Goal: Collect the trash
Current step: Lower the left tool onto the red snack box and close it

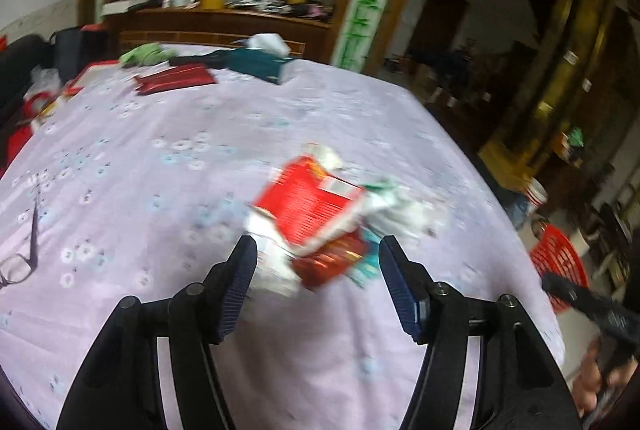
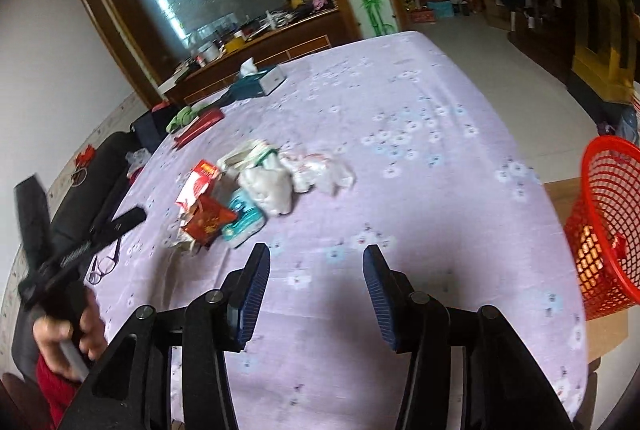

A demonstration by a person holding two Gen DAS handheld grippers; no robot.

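Note:
A heap of trash lies on the lilac flowered tablecloth [image 1: 160, 190]: a red and white carton [image 1: 308, 202], a dark red packet [image 1: 332, 264], a teal wrapper [image 1: 366, 268] and crumpled white plastic [image 1: 400, 208]. My left gripper [image 1: 318, 244] is open, with the dark red packet just ahead between its fingertips; the view is blurred. My right gripper [image 2: 316, 252] is open and empty over bare cloth, to the right of the heap [image 2: 240, 198]. A red mesh basket [image 2: 608, 222] stands beside the table's right edge.
Spectacles [image 1: 16, 266] lie near the left edge. At the far end of the table are a teal tissue box [image 2: 260, 80], a flat red box [image 2: 200, 128] and a green cloth [image 2: 182, 116]. A hand [image 2: 64, 338] holds the left gripper's handle.

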